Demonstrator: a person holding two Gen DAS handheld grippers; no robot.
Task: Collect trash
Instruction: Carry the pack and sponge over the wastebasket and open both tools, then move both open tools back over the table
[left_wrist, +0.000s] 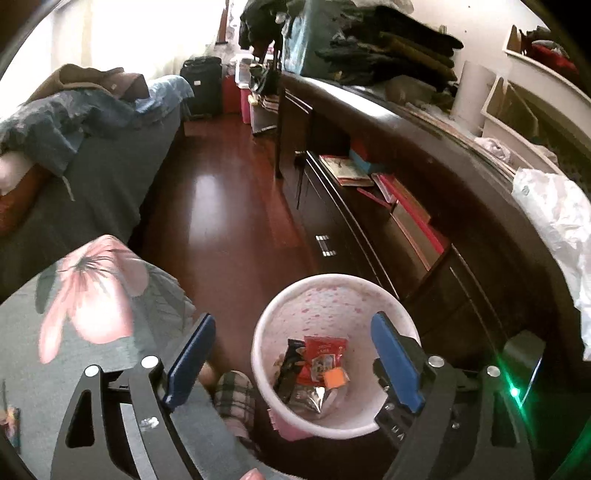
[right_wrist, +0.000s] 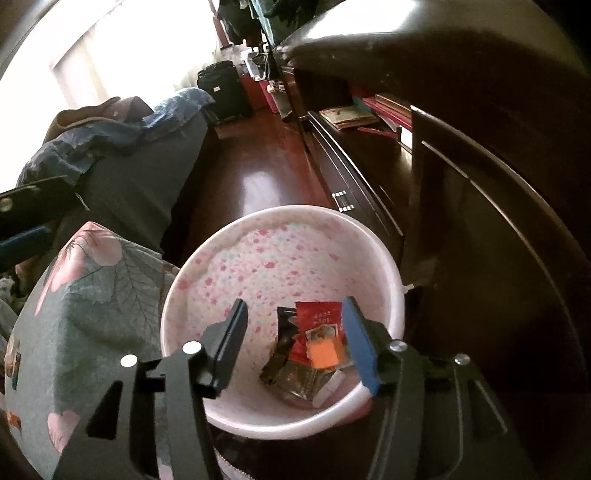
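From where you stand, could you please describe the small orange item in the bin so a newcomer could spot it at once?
Find the pale pink waste bin on the red wood floor beside the dark dresser. At its bottom lies a pile of wrappers; the orange piece sits on top, below the red packet. It alone is plain bright orange and squarish.

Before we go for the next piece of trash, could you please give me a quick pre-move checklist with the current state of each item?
1. Left gripper empty, jaws apart: ok.
2. Right gripper empty, jaws apart: ok.
3. Bin upright on the floor: ok.
4. Red wrapper and orange piece inside the bin: ok.
5. Room left in the bin: ok.
6. Next trash item in view: cannot tell.
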